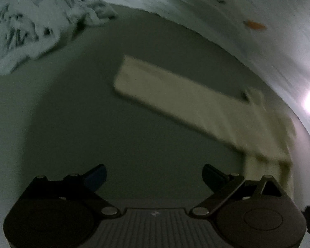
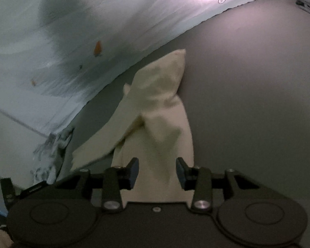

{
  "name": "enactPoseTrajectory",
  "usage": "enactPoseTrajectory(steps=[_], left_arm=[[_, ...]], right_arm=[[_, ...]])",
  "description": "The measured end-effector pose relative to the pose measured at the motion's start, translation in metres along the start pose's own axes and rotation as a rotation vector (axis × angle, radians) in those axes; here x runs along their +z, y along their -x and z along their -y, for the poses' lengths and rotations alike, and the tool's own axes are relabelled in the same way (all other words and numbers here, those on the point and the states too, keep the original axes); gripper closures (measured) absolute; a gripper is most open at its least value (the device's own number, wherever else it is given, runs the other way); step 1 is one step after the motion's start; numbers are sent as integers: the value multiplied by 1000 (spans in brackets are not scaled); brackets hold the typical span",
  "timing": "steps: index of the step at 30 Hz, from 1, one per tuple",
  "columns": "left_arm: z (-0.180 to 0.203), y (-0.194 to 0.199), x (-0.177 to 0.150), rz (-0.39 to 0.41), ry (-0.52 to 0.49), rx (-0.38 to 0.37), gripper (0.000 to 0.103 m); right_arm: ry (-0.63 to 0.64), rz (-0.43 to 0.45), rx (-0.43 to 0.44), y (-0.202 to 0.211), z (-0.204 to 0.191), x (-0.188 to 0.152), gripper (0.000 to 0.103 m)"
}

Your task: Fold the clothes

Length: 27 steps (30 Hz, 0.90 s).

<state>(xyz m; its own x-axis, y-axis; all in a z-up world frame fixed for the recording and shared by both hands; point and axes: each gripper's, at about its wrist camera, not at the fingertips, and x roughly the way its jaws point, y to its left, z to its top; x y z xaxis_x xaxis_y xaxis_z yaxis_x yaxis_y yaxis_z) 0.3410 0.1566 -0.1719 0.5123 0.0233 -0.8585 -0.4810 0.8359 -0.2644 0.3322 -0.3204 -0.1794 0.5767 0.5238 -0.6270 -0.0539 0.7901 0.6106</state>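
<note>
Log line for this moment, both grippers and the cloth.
left gripper: open, empty, over grey table | right gripper: open, astride cream cloth, not clamped | cloth: partly folded, bunched | white patterned pile: untouched

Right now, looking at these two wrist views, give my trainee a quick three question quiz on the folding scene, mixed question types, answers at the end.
1. True or false: the left gripper is clamped on the cream garment.
2. Multiple choice: in the right wrist view, the cream garment lies
A. far off to the right of the right gripper
B. between and ahead of the open fingers
C. out of sight
3. Fill in: the crumpled pile of white clothes sits at the upper ____ of the left wrist view.

Key: 1 false, it is open over the bare grey table; 2 B; 3 left.
</note>
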Motion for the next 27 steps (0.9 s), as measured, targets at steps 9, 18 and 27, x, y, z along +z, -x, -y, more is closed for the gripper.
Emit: enactPoseTrajectory(steps=[9,18,27], left_arm=[[1,-59,79,73,-18,115,5],[5,-68,70,156,-74,197,84],[-13,-12,78,309,67,157,101]], right_arm=[[-36,105,-133,-75,10,96,47],[-62,61,-127,-141,15,133,95],[152,136,-149,-141,-26,158,97]])
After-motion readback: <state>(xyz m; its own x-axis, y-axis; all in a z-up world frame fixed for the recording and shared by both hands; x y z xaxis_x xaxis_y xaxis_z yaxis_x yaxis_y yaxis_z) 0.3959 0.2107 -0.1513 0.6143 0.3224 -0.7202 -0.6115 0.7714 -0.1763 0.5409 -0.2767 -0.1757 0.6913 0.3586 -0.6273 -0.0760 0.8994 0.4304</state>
